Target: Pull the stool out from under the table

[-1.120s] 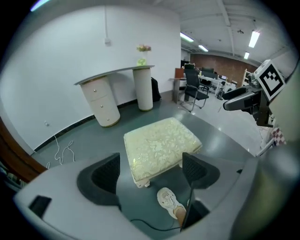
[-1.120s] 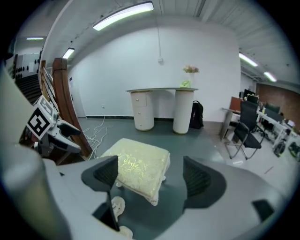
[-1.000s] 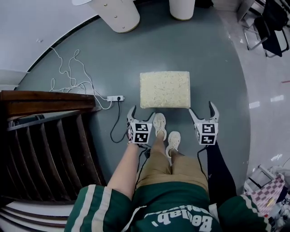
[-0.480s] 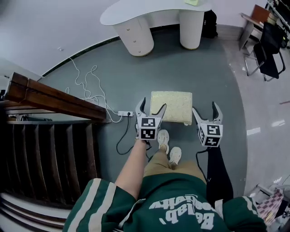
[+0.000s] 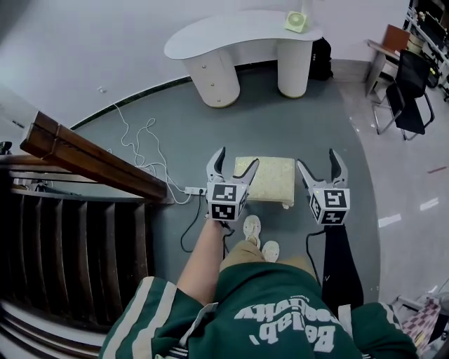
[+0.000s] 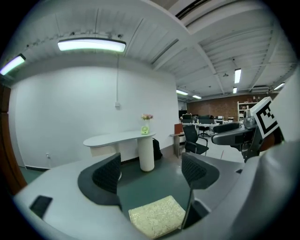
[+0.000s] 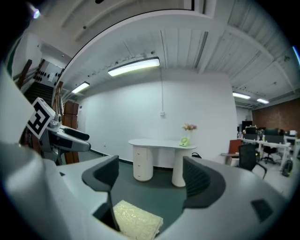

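The rectangular stool point(image 5: 266, 180) with a pale-yellow patterned cushion and short white legs is standing on the grey-green floor point(image 5: 295, 126), out in the open and well apart from the white curved worktop point(image 5: 231, 38) on its two round pedestals. It is sitting just beyond the person's pale shoes point(image 5: 251, 226).

The left tongs point(image 5: 236, 160) are hanging over the stool's left edge and the right tongs point(image 5: 317, 161) just beside its right edge, so the stool is lying between them in the head view. In the left gripper view the left tongs point(image 6: 152, 176) are gaping wide with nothing between the jaws, the stool point(image 6: 157, 215) showing low beneath them. The right tongs point(image 7: 151, 180) are likewise spread wide and gripping nothing, with the stool point(image 7: 136, 219) below the jaws.

A small green object point(image 5: 295, 21) is resting on the worktop's right end. A white power strip point(image 5: 193, 190) with trailing cables is lying left of the stool, near a brown wooden stair rail point(image 5: 91, 158). A black office chair point(image 5: 407, 91) is standing far right.
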### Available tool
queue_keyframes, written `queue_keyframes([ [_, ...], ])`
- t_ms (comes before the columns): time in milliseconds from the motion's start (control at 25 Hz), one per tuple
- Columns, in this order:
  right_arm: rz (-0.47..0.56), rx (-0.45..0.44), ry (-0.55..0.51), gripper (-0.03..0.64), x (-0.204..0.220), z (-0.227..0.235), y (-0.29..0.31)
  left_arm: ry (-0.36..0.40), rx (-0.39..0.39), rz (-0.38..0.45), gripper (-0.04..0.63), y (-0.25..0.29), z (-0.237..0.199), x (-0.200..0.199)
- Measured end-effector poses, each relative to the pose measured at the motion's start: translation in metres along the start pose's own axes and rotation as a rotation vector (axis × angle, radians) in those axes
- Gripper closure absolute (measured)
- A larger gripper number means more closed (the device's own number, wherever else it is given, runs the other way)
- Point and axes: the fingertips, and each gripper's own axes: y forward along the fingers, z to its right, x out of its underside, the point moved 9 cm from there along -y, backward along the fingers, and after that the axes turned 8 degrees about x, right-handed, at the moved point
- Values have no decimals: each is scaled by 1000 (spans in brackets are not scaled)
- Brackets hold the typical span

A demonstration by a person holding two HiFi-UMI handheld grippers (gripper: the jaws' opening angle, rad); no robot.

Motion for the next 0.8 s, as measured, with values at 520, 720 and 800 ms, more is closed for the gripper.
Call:
queue_keyframes([
  [520,196,-42,-60,614,-63,-25,-19,99,-62,211,591,-46,0,-67],
  [720,181,-3,-38,614,-62,-18,-23,98,-67,243,591,-51,1,-75],
  [800,166,5,-53,614,-59,-15,-22,106,-71,244,591,-51,2,-74],
])
